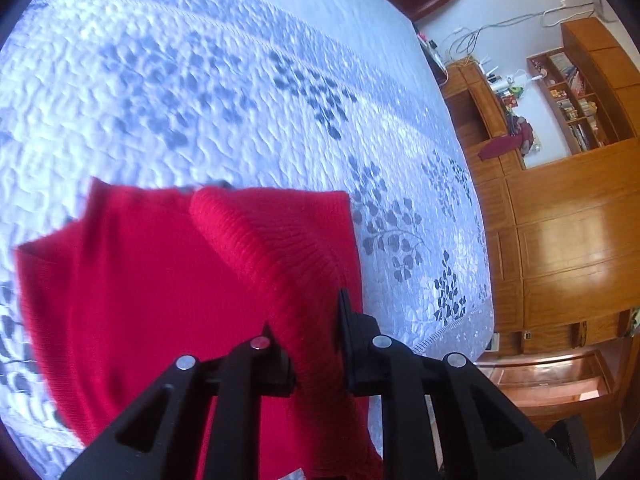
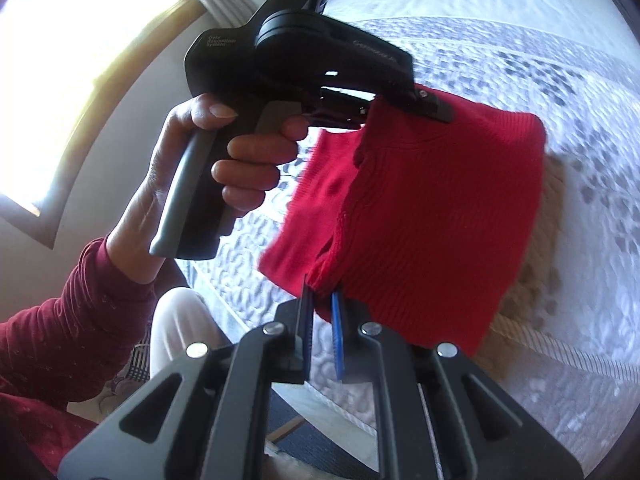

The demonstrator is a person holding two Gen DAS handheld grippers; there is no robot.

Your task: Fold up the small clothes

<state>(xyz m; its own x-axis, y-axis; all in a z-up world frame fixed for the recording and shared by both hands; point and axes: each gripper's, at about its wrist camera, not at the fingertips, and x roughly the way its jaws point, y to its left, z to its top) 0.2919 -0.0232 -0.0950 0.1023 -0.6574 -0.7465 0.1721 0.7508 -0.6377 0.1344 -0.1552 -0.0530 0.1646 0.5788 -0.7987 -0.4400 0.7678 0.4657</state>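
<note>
A small red knit sweater (image 1: 160, 288) hangs lifted above the white quilted bed (image 1: 200, 80). My left gripper (image 1: 306, 320) is shut on a ribbed fold of it. In the right wrist view the sweater (image 2: 432, 208) hangs doubled over between both grippers. My right gripper (image 2: 320, 296) is shut on its lower edge, blue pads pinching the knit. The left gripper (image 2: 424, 102) shows at the top, clamped on the upper edge, held by a hand (image 2: 224, 160).
The bed's edge (image 1: 452, 328) runs at the right, with a wooden wardrobe and shelves (image 1: 560, 220) beyond it. A window (image 2: 80, 60) is at the left behind the person's red-sleeved arm (image 2: 68, 312).
</note>
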